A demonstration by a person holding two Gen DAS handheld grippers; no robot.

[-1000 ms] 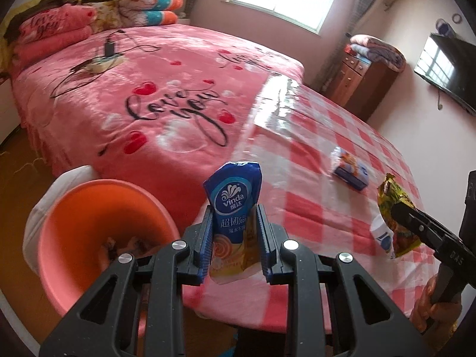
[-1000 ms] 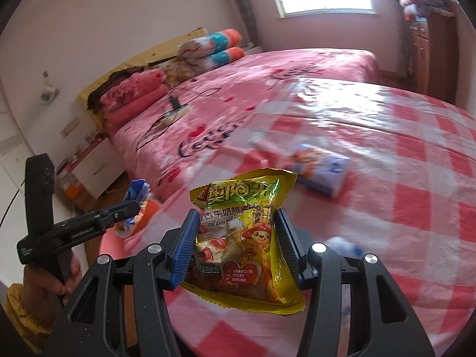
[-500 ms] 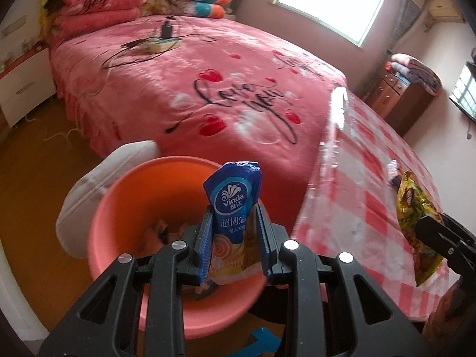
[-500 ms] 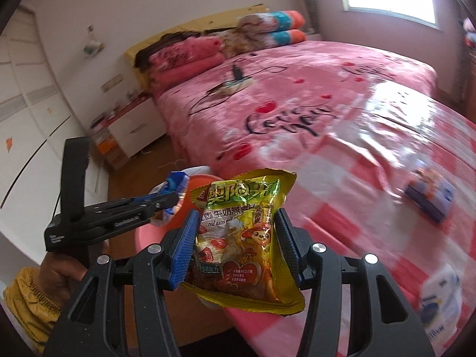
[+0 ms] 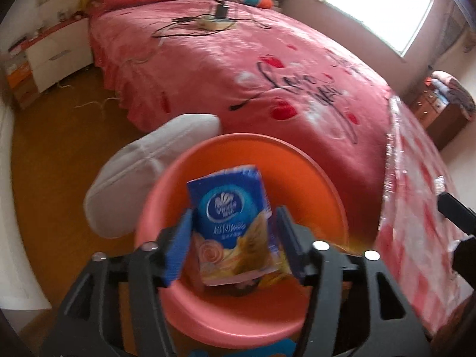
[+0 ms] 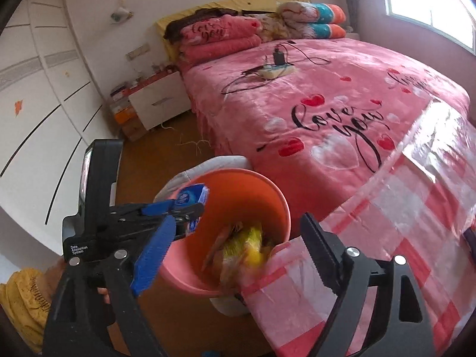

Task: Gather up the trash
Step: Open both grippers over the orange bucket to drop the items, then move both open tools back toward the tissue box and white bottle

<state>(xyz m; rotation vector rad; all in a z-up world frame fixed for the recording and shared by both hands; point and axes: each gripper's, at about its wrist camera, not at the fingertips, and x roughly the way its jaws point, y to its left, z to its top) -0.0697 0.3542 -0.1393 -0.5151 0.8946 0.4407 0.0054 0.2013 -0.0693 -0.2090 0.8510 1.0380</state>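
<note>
My left tool (image 5: 235,238) opening, tissue pack (image 5: 230,223) loose between pads above orange bin (image 5: 297,154). My right tool (image 6: 235,247) opening, empty; snack bag (image 6: 242,247) inside bin at 12 o'clock. Hold over bin centre until pack drops clear.

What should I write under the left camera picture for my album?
Left gripper opening, blue tissue pack between its fingers above the orange bin.

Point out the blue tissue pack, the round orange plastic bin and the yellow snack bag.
blue tissue pack (image 5: 227,208), left wrist view, on its round white logo.
round orange plastic bin (image 6: 238,199), right wrist view, inner wall.
yellow snack bag (image 6: 247,244), right wrist view, blurred middle.
</note>
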